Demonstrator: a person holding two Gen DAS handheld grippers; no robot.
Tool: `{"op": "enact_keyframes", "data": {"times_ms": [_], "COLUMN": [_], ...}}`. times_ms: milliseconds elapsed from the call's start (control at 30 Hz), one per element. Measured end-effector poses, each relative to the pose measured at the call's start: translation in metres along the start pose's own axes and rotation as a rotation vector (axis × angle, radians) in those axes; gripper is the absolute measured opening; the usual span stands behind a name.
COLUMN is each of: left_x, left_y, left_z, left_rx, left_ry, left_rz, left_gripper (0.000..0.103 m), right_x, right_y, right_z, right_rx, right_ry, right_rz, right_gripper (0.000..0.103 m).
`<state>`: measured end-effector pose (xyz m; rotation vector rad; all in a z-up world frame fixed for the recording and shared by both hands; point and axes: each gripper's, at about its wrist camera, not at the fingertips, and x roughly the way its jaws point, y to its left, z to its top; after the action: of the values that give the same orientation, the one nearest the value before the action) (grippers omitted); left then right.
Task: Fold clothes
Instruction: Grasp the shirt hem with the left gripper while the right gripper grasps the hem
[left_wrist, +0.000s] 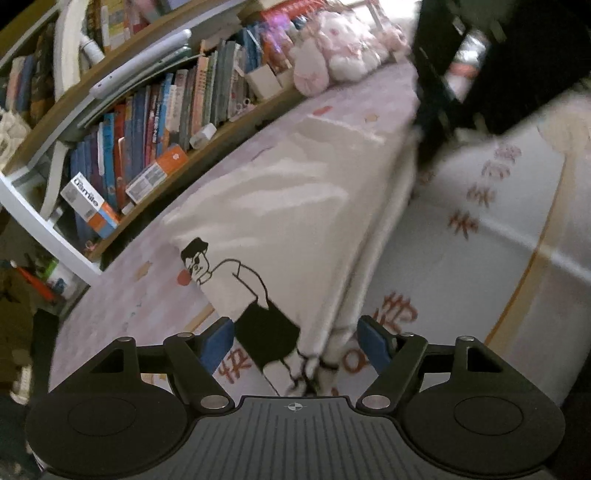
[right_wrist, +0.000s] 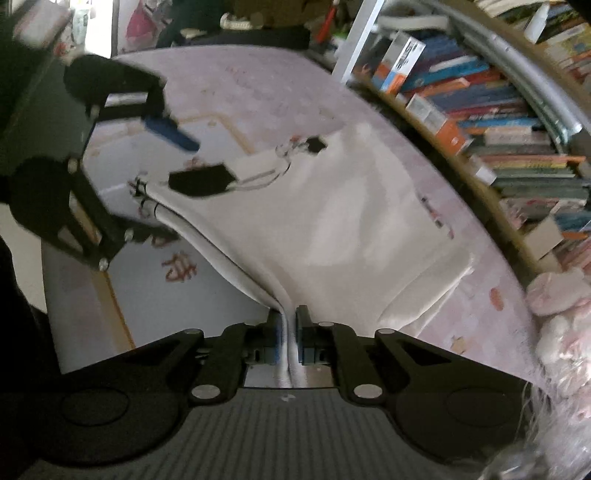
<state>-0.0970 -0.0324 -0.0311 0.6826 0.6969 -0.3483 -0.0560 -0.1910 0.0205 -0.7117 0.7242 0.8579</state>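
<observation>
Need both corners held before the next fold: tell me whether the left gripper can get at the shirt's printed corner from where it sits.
Probably yes. The left gripper is open, its blue pads either side of the white shirt corner, nothing between. The right gripper already pinches the far edge.

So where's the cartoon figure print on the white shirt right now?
In the left wrist view the cartoon figure sits low centre, just ahead of the open left gripper, on the white shirt.

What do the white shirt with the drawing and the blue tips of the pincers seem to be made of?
White shirt: probably soft matte knit cotton; it drapes and pinches into folds. Blue fingertips of the left gripper: likely matte rubber or plastic pads, smooth and dull.
</observation>
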Motion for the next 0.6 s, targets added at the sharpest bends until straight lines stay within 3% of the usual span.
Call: {"op": "enact_keyframes", "data": {"times_ms": [33, 100, 300, 400, 600], "left_x": [0.0, 0.002, 0.001, -0.001, -0.003], "left_y": [-0.001, -0.003, -0.005, -0.004, 0.003], "left_z": [-0.001, -0.001, 0.001, 0.002, 0.008], "left_rx": [0.017, 0.043, 0.106, 0.13, 0.141], "left_ry": [0.002, 0.003, -0.028, -0.037, -0.052], "left_rz": [0.004, 0.006, -0.017, -0.044, -0.071], "left_gripper": [0.063, 0.042, 0.006, 0.005, 0.004], "right_x": [-0.003, -0.005, 0.001, 0.006, 0.012], "right_y": [-0.001, -0.001, 0.004, 0.009, 0.019], "right_z": [0.001, 0.003, -0.003, -0.009, -0.023], "right_rx": [0.001, -0.001, -0.026, -0.046, -0.101], "right_ry": [-0.003, -0.005, 0.023, 0.039, 0.063], "right_rz": [-0.001, -0.002, 0.007, 0.0, -0.051], "right_gripper": [0.007, 0.007, 0.007, 0.009, 0.022]}}
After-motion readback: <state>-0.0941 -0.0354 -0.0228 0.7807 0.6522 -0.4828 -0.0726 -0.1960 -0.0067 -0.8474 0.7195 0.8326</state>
